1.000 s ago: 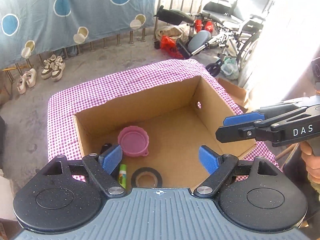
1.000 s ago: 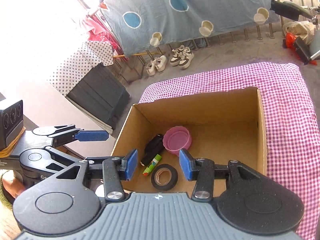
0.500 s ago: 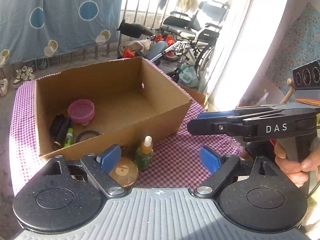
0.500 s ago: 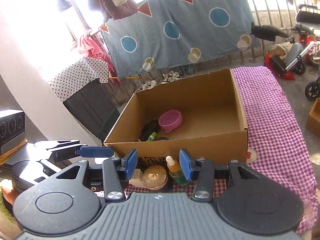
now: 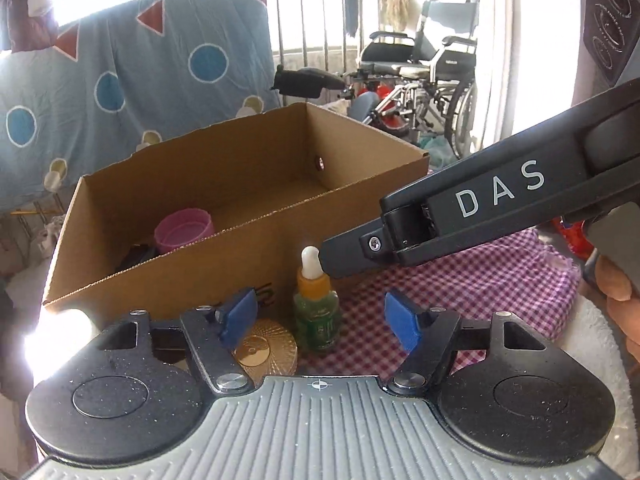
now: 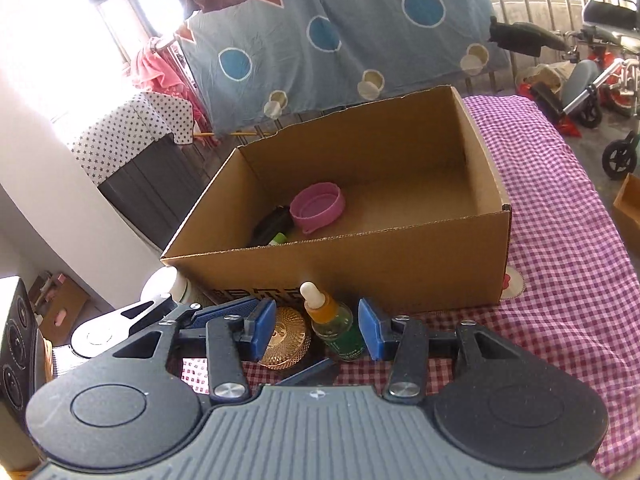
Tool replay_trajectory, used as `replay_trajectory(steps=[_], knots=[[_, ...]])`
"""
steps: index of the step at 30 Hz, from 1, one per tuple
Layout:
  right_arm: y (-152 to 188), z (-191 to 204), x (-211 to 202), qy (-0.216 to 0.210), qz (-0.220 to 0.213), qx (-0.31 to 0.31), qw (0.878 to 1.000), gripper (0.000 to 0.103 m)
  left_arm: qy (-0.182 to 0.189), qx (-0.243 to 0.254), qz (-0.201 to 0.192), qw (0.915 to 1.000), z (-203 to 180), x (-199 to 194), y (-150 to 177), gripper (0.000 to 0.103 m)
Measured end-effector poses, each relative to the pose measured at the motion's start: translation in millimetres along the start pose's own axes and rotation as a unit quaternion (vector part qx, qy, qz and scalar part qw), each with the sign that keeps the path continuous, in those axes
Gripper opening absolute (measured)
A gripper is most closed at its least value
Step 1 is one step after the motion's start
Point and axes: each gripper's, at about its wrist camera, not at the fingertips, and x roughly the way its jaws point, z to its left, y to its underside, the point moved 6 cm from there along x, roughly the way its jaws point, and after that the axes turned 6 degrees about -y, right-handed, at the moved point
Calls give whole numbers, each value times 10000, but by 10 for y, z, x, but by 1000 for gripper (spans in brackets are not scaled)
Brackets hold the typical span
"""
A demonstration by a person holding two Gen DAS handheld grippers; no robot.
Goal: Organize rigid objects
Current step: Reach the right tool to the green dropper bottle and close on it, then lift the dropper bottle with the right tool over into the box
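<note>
Cardboard box point(image 6: 400, 272) holds pink cup point(image 6: 318, 206) and dark items.

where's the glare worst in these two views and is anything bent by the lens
Left wrist view: window behind the blanket blown out, white glare patch beside the box at lower left. Right wrist view: upper left washed out by sunlight; box edges bow from the fisheye, dropper bottle stays sharp.

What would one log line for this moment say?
left gripper: closing, nothing pressed | right gripper: open around dropper bottle | gold disc: beside bottle | box: holds pink cup
</note>
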Motion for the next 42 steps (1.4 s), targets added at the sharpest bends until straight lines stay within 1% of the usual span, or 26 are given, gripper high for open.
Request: replay_trajectory(steps=[1, 2, 3, 5, 6, 8, 12, 15, 19, 23, 30, 32, 36, 39, 42], knots=[[-1, 3, 35, -8, 11, -17, 10000, 47, -7, -22, 28, 10000, 9, 36, -9, 62], [-3, 4, 69, -32, 29, -35, 10000, 46, -12, -65, 55, 10000, 25, 68, -11, 61], [-4, 7, 95, -50, 44, -46, 10000, 43, -14, -97, 64, 9999, 39, 96, -1, 57], [-3, 19, 152, -68, 73, -73, 9999, 42, -14, -124, 89, 9999, 54, 145, 16, 53], [-3, 16, 179, -86, 81, -81, 9999, 41, -26, -140, 112, 9998, 58, 173, 16, 47], [-1, 0, 232, -136, 98, -61, 9998, 39, -40, -199, 186, 9996, 82, 229, 21, 42], [6, -52, 339, -207, 155, 23, 9997, 30, 74, -363, 269, 9990, 113, 294, 12, 35], [13, -90, 399, -236, 162, 67, 9996, 27, 21, -307, 278, 9991, 69, 326, 44, 32], [11, -114, 409, -290, 93, 76, 9995, 26, 66, -493, 396, 9980, 69, 369, 74, 32], [4, -147, 373, -284, 103, 99, 9995, 26, 230, -737, 419, 9961, 58, 369, 70, 32], [18, -238, 231, -107, 86, 141, 9998, 26, 534, -797, 335, 9948, -106, 351, 73, 32], [36, -279, 197, -136, 97, 197, 9997, 25, 518, -688, 382, 9956, -158, 376, 81, 32], [52, -321, 165, -158, 94, 247, 9995, 25, 477, -641, 553, 9953, -194, 483, 90, 34], [51, -346, 158, -187, 91, 277, 9994, 25, 403, -500, 524, 9966, -235, 546, 103, 34], [41, -356, 172, -223, 134, 261, 9993, 26, 367, -478, 529, 9968, -264, 595, 125, 33]])
